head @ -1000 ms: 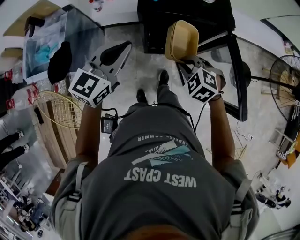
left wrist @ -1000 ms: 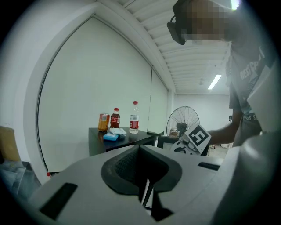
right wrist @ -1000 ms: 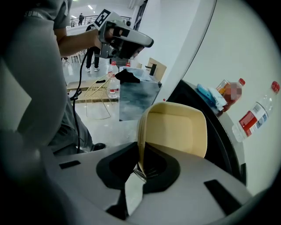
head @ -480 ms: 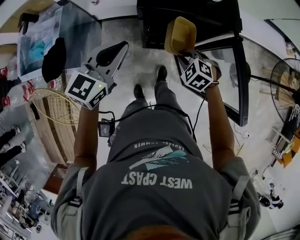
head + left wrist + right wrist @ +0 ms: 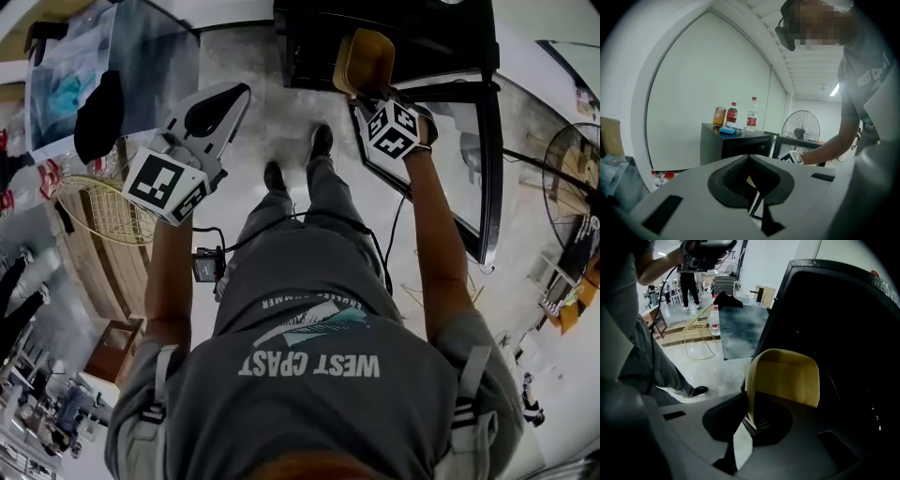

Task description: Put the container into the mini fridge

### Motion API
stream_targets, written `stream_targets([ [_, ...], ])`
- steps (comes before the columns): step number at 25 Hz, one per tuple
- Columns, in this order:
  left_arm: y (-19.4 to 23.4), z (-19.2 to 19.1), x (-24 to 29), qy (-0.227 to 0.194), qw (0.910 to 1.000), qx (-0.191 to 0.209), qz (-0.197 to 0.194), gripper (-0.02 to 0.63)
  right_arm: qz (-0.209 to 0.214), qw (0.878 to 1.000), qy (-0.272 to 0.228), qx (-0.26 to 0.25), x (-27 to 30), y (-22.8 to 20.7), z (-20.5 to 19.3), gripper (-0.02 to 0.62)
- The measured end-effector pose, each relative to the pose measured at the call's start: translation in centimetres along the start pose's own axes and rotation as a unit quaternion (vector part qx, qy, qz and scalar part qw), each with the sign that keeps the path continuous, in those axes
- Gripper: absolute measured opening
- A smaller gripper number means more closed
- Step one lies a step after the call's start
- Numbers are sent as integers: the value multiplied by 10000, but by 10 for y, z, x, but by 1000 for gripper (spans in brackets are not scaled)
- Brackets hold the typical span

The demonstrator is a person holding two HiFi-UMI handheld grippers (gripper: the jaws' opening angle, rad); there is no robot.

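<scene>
Container (image 5: 366, 58) placement turns on one relation, how the yellow tub sits against the mouth of the mini fridge (image 5: 412, 28). The black fridge stands at the far side of the scene, straight ahead of the person. Its glass door (image 5: 473, 159) is swung open toward the near right, so the opening is clear on that side. In the right gripper view the dark fridge cavity (image 5: 843, 324) fills the space behind and to the right of the tub (image 5: 787, 376). The tub looks to be at the threshold, or just inside it, rather than resting on anything.

It lies directly beyond the tips of the right gripper (image 5: 375, 89), on the far side, so the way onward looks to be straight away from the person. It is tilted, with its hollow facing back and up toward the person. Its long axis seems to run near to far, though the wide lens makes that uncertain.

That gripper (image 5: 749, 413) pinches the tub's left wall at the near rim, one jaw inside the hollow and one outside. The left gripper (image 5: 239, 94) hangs well off to the left over the floor, far from the fridge. Its jaws (image 5: 750, 161) are pressed together on nothing. The right hand is therefore the nearer one and the only one placed to act.
</scene>
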State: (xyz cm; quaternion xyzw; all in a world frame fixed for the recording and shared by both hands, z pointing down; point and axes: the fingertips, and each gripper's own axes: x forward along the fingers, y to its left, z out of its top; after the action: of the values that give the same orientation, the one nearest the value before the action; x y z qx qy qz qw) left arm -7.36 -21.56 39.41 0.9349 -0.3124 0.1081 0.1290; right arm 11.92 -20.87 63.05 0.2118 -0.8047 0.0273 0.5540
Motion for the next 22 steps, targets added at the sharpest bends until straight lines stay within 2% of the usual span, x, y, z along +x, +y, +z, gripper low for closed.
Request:
stream_targets([
  [22,20,-33,4,239,9990,-298,240,15,-256,9987,369,258,92,-45,-18,57],
])
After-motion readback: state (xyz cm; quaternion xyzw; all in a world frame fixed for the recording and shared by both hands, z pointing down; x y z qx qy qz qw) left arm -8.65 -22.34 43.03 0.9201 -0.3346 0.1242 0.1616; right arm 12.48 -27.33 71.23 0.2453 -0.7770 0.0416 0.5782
